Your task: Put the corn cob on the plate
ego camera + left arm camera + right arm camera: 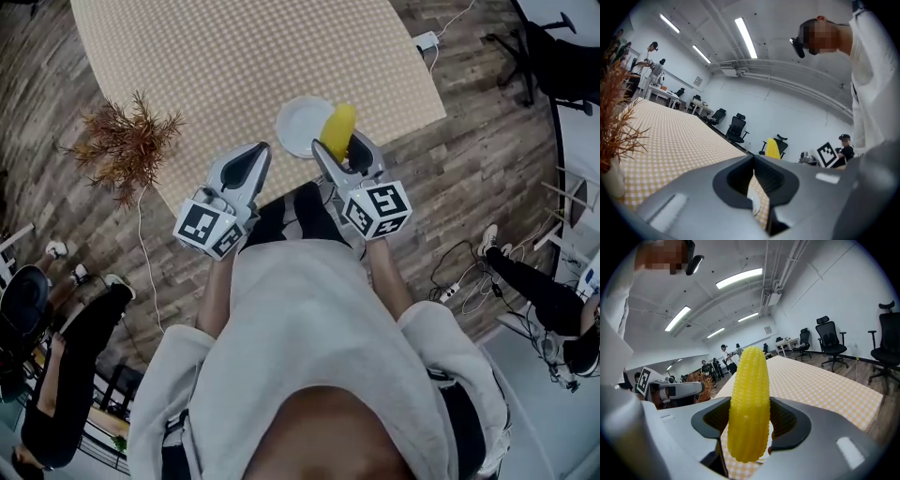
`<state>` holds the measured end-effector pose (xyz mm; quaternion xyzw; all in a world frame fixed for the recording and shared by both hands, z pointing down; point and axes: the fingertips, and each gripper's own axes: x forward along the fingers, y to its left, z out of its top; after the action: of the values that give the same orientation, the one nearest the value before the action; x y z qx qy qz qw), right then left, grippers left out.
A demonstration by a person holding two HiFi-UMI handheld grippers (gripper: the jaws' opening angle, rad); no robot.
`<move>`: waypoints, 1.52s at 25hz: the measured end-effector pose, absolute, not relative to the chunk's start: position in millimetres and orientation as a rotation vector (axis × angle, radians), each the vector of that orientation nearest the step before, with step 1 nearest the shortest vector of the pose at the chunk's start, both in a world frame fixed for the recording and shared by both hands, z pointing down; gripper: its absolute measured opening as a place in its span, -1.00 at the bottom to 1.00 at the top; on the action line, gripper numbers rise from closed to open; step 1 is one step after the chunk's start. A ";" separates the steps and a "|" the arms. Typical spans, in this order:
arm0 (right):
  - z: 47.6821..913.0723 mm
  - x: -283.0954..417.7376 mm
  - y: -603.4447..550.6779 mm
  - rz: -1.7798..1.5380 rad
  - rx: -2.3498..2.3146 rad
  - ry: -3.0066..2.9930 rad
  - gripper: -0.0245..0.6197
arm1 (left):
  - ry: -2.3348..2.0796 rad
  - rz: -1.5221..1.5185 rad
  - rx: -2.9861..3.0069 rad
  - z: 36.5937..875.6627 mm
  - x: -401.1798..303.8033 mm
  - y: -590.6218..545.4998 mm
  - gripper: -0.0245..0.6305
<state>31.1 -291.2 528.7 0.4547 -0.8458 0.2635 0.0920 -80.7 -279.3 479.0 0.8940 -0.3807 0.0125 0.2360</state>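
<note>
A yellow corn cob (749, 404) stands upright between the jaws of my right gripper (750, 427), which is shut on it. In the head view the corn cob (337, 131) hangs over the near right edge of a white plate (298, 122) on the checkered table (206, 66). My right gripper (343, 153) is just in front of the plate. My left gripper (251, 161) is to the plate's left near the table's front edge, its jaws closed together with nothing in them. A sliver of the plate (755, 205) shows through the left gripper (757, 187).
A dried plant (127, 141) stands at the table's near left corner and also fills the left edge of the left gripper view as dried plant (614, 122). Cables and a power strip (427, 42) lie on the wood floor to the right. People's legs show at both sides.
</note>
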 end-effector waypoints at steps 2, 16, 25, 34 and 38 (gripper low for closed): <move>541.1 29.6 -293.7 0.805 1.345 -2.493 -0.13 | -1.037 0.042 2.437 487.2 -82.3 -281.7 -0.90; 604.7 26.6 -306.1 0.818 1.307 -2.390 -0.14 | -1.023 0.074 2.384 510.3 -87.6 -284.6 -0.90; 635.3 19.7 -320.6 0.759 1.262 -2.328 -0.14 | -1.044 0.073 2.361 513.7 -95.4 -279.0 -0.90; 651.9 13.3 -316.9 0.709 1.215 -2.264 -0.14 | -1.061 0.055 2.354 511.0 -101.4 -275.3 -0.90; 653.1 11.3 -319.4 0.654 1.180 -2.231 -0.14 | -1.062 0.052 2.354 511.0 -101.8 -275.7 -0.90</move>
<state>11.3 -319.4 653.1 0.4364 -0.8254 0.2419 0.2640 -101.8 -275.7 511.0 0.8760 -0.3952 0.0193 0.2758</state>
